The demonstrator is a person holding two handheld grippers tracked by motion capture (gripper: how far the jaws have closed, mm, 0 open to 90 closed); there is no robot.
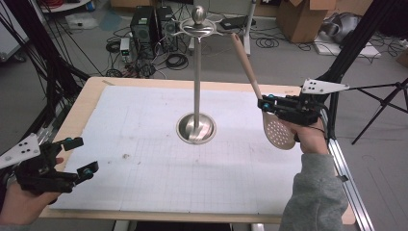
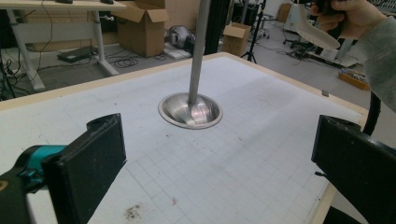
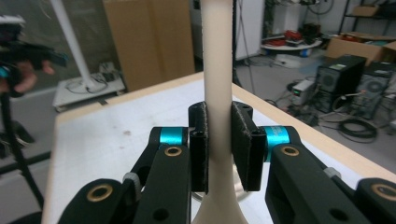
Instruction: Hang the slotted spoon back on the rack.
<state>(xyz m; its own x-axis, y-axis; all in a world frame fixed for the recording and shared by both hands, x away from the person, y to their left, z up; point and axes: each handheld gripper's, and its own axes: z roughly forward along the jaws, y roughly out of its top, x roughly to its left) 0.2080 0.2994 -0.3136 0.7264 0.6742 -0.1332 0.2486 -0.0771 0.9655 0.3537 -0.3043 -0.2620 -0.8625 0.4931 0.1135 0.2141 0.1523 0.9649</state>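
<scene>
Right gripper (image 1: pixel 263 102) pinches slotted spoon (image 1: pixel 279 131) at neck, handle up; left gripper (image 1: pixel 81 155) spread, idle, near-left. Tip handle toward far hook ring (image 1: pixel 198 30) of stand (image 1: pixel 197 86); approach slowly.

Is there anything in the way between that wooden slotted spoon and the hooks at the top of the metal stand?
Nothing visible: the right gripper holds the pale wooden slotted spoon beside the silver metal stand, with open air up to its hook ring.
</scene>
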